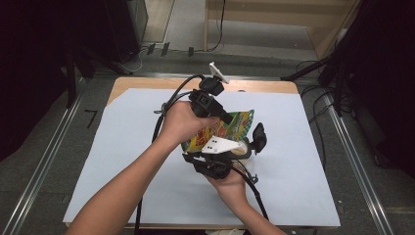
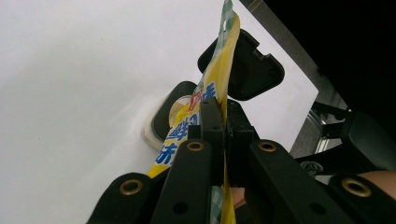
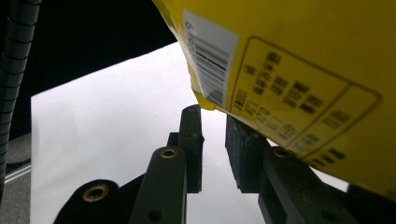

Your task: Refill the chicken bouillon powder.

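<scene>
Snack bag (image 1: 230, 128) is held up over the white sheet (image 1: 122, 147), mid-table. Left gripper (image 2: 223, 114) clamped tight on its edge. Right gripper (image 3: 214, 149) slightly parted, jaws gripping nothing, bag corner just above them.

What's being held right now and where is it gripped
The left gripper pinches the yellow snack bag on its thin edge. The right gripper is slightly open, holding nothing.

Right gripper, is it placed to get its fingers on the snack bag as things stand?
Probably yes. The right gripper stands open with the snack bag hanging just above its fingers; the left gripper pinches the bag and nothing blocks it.
</scene>
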{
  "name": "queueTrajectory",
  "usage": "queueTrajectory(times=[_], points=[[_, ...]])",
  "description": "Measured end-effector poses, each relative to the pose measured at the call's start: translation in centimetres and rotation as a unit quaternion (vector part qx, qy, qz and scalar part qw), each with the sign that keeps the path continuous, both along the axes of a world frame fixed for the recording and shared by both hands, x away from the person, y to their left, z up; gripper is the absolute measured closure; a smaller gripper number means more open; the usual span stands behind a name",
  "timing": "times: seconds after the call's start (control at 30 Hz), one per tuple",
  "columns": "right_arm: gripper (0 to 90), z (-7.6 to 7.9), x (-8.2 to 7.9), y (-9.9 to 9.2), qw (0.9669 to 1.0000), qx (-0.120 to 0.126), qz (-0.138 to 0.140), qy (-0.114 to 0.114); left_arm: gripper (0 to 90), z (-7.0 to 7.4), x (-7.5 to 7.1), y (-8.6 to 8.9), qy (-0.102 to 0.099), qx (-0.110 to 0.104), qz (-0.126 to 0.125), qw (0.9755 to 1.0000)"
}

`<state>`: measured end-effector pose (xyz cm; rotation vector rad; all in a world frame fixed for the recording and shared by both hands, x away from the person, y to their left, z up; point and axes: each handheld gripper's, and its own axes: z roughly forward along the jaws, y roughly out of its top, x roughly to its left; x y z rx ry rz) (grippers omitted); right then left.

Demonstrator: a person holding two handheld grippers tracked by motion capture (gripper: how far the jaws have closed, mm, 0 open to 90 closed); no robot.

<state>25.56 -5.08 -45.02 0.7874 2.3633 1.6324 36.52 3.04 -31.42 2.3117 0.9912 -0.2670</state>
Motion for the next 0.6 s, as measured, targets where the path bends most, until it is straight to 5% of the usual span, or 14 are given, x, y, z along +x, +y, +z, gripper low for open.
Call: queueTrajectory(times=[0.6], points=[[78.6,1.3,-0.5,-0.2,0.9997,0.017,-0.008,-0.018,89.6,1.3,-0.4,-0.6,-0.017,0.008,-0.006,0.9998]])
